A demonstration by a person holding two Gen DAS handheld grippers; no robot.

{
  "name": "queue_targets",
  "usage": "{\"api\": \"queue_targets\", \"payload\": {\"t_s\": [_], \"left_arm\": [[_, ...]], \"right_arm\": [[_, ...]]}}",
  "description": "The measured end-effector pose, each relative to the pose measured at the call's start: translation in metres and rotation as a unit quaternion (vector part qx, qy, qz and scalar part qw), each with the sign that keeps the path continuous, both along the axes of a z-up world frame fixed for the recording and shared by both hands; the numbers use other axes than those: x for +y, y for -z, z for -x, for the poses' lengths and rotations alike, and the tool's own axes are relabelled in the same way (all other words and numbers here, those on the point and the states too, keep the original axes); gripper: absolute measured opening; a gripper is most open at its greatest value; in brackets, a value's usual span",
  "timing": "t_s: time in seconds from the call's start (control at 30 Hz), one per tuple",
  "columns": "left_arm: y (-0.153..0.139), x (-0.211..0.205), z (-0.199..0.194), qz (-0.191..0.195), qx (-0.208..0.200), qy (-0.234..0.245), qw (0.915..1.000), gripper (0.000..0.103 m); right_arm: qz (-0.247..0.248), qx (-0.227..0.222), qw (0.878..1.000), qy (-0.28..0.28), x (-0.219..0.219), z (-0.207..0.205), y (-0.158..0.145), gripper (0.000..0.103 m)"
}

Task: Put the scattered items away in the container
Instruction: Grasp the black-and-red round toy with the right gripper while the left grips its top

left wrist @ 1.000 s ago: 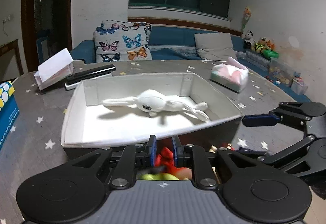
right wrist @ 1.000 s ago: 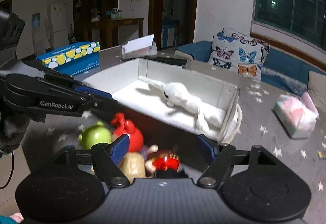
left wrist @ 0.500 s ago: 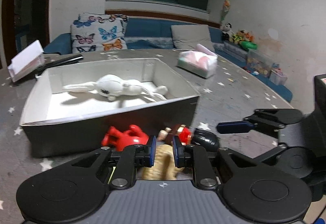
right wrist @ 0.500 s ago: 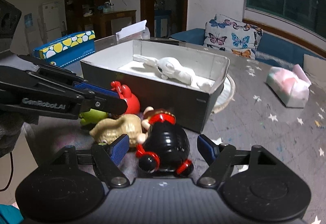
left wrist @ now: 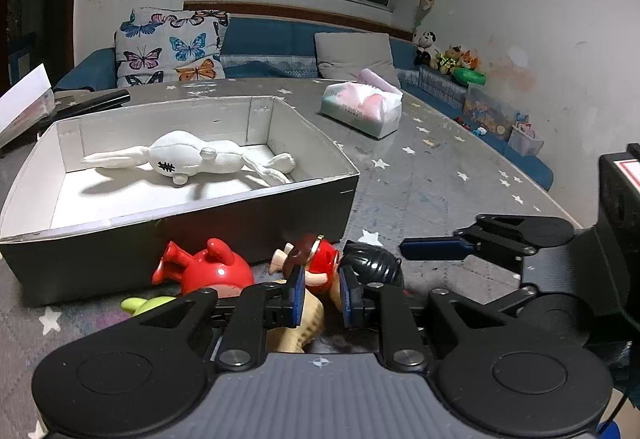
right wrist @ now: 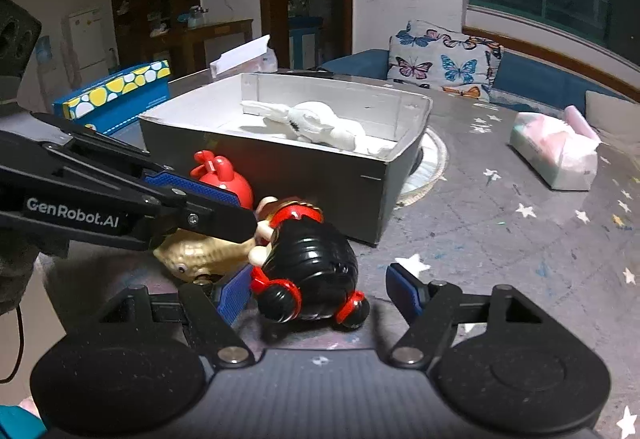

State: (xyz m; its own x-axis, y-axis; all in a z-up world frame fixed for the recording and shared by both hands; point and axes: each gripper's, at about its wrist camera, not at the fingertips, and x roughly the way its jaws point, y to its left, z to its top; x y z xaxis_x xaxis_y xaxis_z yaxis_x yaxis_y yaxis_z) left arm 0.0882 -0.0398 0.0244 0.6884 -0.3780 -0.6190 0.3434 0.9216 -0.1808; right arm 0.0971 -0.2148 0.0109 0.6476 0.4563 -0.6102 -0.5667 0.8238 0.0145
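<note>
Since the earlier frame both views have dropped from looking over the box to looking across the toys heaped in front of it, and the left hand-held gripper (left wrist: 320,293) has been easing its jaws apart. They stand narrow, a small gap between the blue pads, with the tan ridged toy (left wrist: 304,323) just under them; I cannot tell whether a pad touches it. The right hand-held gripper (right wrist: 318,289) stands about half open around the black toy with red wheels (right wrist: 312,271): its left pad sits close against the toy, while its right pad stands clear.

The grey box (left wrist: 180,239) rests on the star-patterned bench (left wrist: 440,183) with the white plush rabbit (left wrist: 192,159) lying inside on its white floor. Outside, against the box's near wall, lie the red bird toy (left wrist: 204,271), a small red and brown figure (left wrist: 312,259) and a green toy (left wrist: 140,305) half hidden at the left. A pink and white tissue pack (left wrist: 362,109) sits well apart on the bench, to the right beyond the box
</note>
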Motion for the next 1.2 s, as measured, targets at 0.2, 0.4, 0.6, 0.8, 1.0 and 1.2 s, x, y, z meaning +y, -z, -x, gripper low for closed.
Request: {"api": "queue_targets", "payload": {"t_s": [0.2, 0.4, 0.6, 0.8, 1.0, 1.2], "left_arm": [[0.002, 0.002, -0.008, 0.003, 0.003, 0.000, 1.0000, 0.022], [0.002, 0.002, -0.018, -0.003, 0.010, -0.001, 0.9999, 0.024], [0.003, 0.001, -0.029, -0.012, 0.012, 0.004, 0.9998, 0.026], [0.005, 0.005, -0.033, -0.001, 0.025, 0.009, 0.9996, 0.028], [0.008, 0.005, -0.031, 0.018, 0.032, 0.029, 0.9989, 0.029], [0.009, 0.005, -0.034, 0.038, 0.040, 0.041, 0.9976, 0.029]], "right_arm": [[-0.002, 0.002, 1.000, 0.005, -0.006, -0.002, 0.000, 0.073], [0.015, -0.008, 1.000, -0.010, 0.002, -0.003, 0.004, 0.064], [0.017, -0.011, 1.000, -0.015, 0.008, -0.008, 0.008, 0.062], [0.005, -0.003, 1.000, -0.016, 0.004, -0.011, 0.010, 0.058], [-0.013, 0.010, 1.000, -0.014, -0.009, -0.009, 0.009, 0.056], [-0.013, 0.013, 1.000, -0.017, -0.018, -0.006, 0.008, 0.056]]}}
